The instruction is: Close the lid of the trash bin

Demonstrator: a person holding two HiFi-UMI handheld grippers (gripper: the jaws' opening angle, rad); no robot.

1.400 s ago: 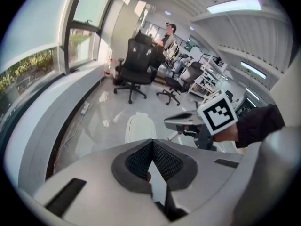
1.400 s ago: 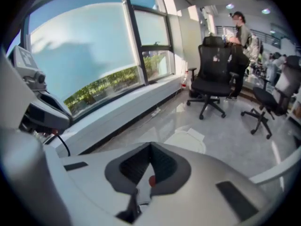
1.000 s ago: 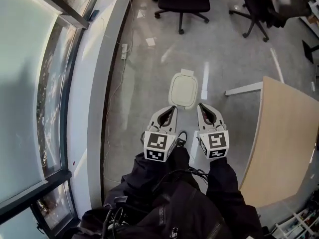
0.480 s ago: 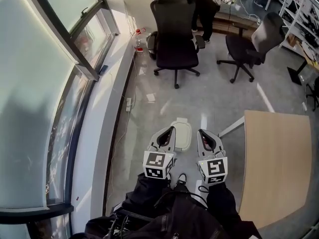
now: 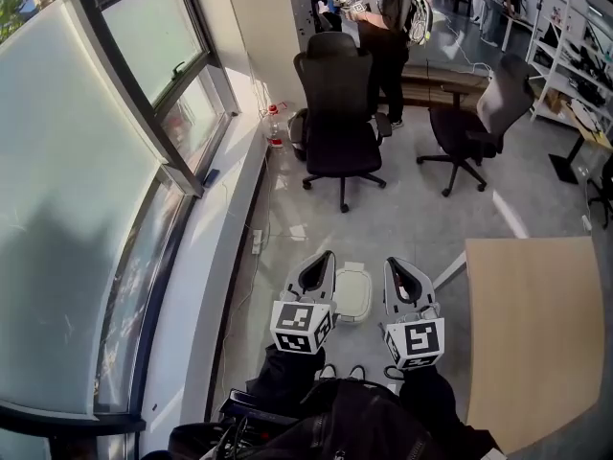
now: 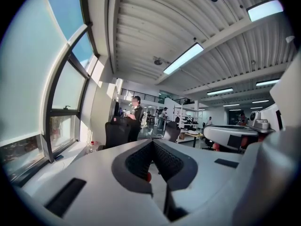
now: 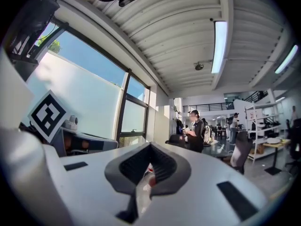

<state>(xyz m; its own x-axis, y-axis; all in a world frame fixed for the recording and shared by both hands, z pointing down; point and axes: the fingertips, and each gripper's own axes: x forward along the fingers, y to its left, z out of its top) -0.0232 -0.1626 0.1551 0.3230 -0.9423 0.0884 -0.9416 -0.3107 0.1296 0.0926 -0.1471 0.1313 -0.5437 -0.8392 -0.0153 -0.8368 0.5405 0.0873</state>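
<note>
Window wall (image 5: 86, 190) at far left. Left gripper (image 5: 324, 257) held level, jaws together, nothing in them. Trash bin (image 5: 352, 293) on floor below, between both grippers, top closed, untouched. Right gripper (image 5: 396, 263) jaws pressed together too, empty. Black chair (image 5: 337, 113) and standing person (image 5: 388, 27) farther off. Wooden table (image 5: 536, 324) at right.

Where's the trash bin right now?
In the head view the white trash bin sits on the floor, low and central, showing between the left gripper and right gripper.
</note>
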